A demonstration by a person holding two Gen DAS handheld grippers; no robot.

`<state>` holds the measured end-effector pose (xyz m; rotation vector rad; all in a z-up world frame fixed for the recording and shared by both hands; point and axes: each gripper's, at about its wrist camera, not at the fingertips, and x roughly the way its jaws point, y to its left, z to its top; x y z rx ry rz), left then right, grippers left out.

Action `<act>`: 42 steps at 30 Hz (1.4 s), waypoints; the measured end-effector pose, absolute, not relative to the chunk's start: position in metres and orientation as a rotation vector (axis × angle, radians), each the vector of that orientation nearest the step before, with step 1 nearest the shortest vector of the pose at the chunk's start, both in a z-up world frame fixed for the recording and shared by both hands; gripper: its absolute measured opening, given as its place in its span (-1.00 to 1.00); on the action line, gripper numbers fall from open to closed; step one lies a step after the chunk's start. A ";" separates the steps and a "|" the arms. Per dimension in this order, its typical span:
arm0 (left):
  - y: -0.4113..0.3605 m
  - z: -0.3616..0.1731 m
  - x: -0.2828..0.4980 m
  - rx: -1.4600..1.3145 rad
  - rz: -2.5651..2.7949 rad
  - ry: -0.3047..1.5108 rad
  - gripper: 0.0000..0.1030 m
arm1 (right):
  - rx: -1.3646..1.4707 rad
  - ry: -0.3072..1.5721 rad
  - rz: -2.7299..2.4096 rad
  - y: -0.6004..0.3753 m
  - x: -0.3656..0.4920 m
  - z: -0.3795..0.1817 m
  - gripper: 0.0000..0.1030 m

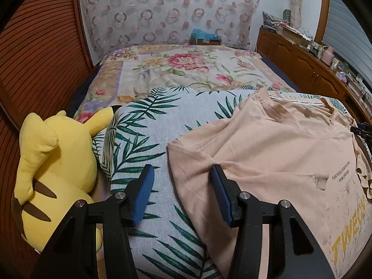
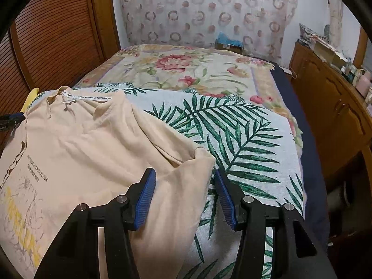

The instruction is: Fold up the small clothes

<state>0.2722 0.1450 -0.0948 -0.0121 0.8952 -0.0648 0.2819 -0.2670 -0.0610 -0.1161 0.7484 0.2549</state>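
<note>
A peach T-shirt with yellow print lies spread on a palm-leaf cloth on the bed, collar away from me. My left gripper is open over the shirt's left sleeve edge, its right finger resting on the fabric. In the right wrist view the same T-shirt lies left of centre. My right gripper is open around the right sleeve's edge, with the fabric between the jaws. Each gripper's tip shows at the edge of the other's view.
A yellow plush toy lies at the bed's left side against a slatted wooden door. A floral blanket covers the far bed. A wooden cabinet with clutter on top runs along the right.
</note>
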 end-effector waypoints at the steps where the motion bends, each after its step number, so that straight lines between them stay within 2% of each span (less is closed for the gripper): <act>1: 0.145 -0.095 0.272 -0.014 -0.065 0.895 0.02 | -0.116 0.746 0.255 -0.267 0.282 -0.061 0.05; 3: 0.144 -0.095 0.272 -0.013 -0.070 0.893 0.01 | -0.115 0.744 0.255 -0.267 0.281 -0.061 0.05; 5: 0.141 -0.094 0.273 -0.013 -0.090 0.886 -0.29 | -0.120 0.740 0.258 -0.266 0.281 -0.062 0.05; 7: 0.138 -0.094 0.274 -0.015 -0.104 0.887 -0.42 | -0.124 0.737 0.270 -0.265 0.282 -0.062 0.05; 8: 0.137 -0.094 0.274 -0.011 -0.100 0.889 -0.58 | -0.126 0.736 0.279 -0.263 0.282 -0.062 0.03; 10: 0.133 -0.092 0.276 -0.013 -0.112 0.899 -0.83 | -0.126 0.733 0.305 -0.260 0.281 -0.062 -0.56; 11: 0.131 -0.091 0.276 -0.007 -0.114 0.901 -0.87 | -0.120 0.738 0.327 -0.258 0.281 -0.062 -0.70; 13: 0.125 -0.085 0.271 0.006 -0.114 0.882 -0.89 | -0.131 0.742 0.353 -0.252 0.278 -0.061 -0.88; 21: 0.104 -0.025 0.202 -0.003 -0.187 0.710 -0.89 | -0.151 0.556 0.386 -0.242 0.212 -0.010 -0.90; 27: 0.099 0.000 0.136 0.001 -0.204 0.628 -0.89 | -0.163 0.469 0.390 -0.250 0.144 0.017 -0.90; 35: 0.107 0.006 0.047 -0.011 -0.182 0.569 -0.89 | -0.168 0.424 0.393 -0.263 0.043 0.011 -0.90; 42: 0.114 -0.010 -0.003 -0.059 -0.159 0.594 -0.89 | -0.150 0.469 0.394 -0.278 -0.028 -0.005 -0.90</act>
